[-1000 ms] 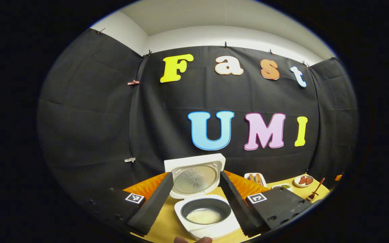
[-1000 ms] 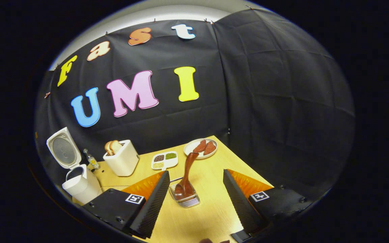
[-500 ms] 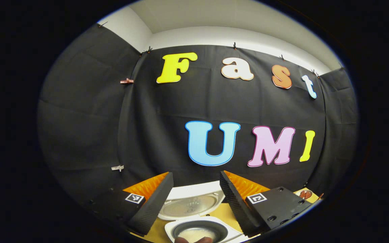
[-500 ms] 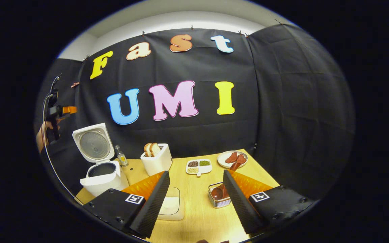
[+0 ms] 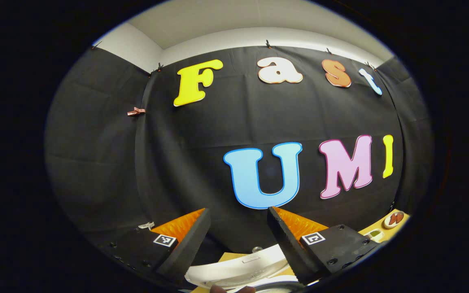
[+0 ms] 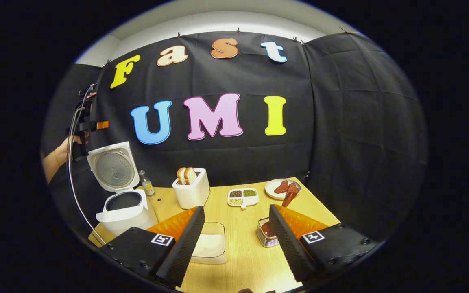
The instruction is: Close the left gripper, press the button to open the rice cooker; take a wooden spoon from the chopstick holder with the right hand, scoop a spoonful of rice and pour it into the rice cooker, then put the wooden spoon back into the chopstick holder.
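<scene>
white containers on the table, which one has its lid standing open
The rice cooker at the table's left edge: its hinged lid stands upright above the dark pot. The toaster holds bread slices, and the rice box has no raised lid.

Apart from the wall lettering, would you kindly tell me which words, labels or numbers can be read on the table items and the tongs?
No text can be read here.
Small bottle: its label is too small to read.
Rice cooker: a small mark on the open lid in the left gripper view is blurred.
Square markers on the right tongs and left tongs: black-and-white patterns, no words.
</scene>
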Action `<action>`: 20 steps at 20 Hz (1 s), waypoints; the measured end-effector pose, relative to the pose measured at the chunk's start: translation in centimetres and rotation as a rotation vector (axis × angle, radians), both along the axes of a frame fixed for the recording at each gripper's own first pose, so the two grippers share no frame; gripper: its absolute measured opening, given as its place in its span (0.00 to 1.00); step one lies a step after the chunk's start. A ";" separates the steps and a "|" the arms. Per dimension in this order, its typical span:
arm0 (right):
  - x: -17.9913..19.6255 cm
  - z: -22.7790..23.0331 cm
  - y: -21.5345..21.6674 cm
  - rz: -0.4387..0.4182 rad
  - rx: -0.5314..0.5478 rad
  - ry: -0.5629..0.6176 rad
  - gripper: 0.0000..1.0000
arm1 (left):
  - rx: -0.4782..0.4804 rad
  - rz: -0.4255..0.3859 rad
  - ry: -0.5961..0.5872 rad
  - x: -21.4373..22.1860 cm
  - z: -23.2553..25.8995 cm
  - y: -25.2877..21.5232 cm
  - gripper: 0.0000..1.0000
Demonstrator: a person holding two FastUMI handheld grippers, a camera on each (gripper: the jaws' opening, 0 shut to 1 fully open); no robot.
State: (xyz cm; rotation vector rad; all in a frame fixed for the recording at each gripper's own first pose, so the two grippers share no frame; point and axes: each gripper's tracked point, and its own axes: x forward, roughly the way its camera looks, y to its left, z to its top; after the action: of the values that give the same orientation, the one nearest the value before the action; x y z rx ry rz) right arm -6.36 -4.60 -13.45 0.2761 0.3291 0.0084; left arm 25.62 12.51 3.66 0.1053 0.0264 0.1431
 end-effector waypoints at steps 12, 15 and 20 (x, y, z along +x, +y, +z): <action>-2.3 -0.5 -1.4 -0.025 0.002 0.050 0.99 | -0.099 0.061 0.259 2.6 -9.6 2.1 0.98; -2.2 -0.5 -1.2 -0.001 0.008 0.056 0.98 | -0.250 0.041 0.298 0.4 -10.7 0.8 0.99; -2.3 -0.9 -0.6 0.059 0.029 0.065 0.98 | -0.378 -0.011 0.464 -5.7 -15.1 -3.2 1.00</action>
State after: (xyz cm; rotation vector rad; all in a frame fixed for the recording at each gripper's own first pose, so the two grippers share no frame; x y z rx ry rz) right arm -8.63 -5.20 -14.36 0.2958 0.4023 0.0622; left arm 19.95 9.32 -11.44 -0.2410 0.5138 0.0981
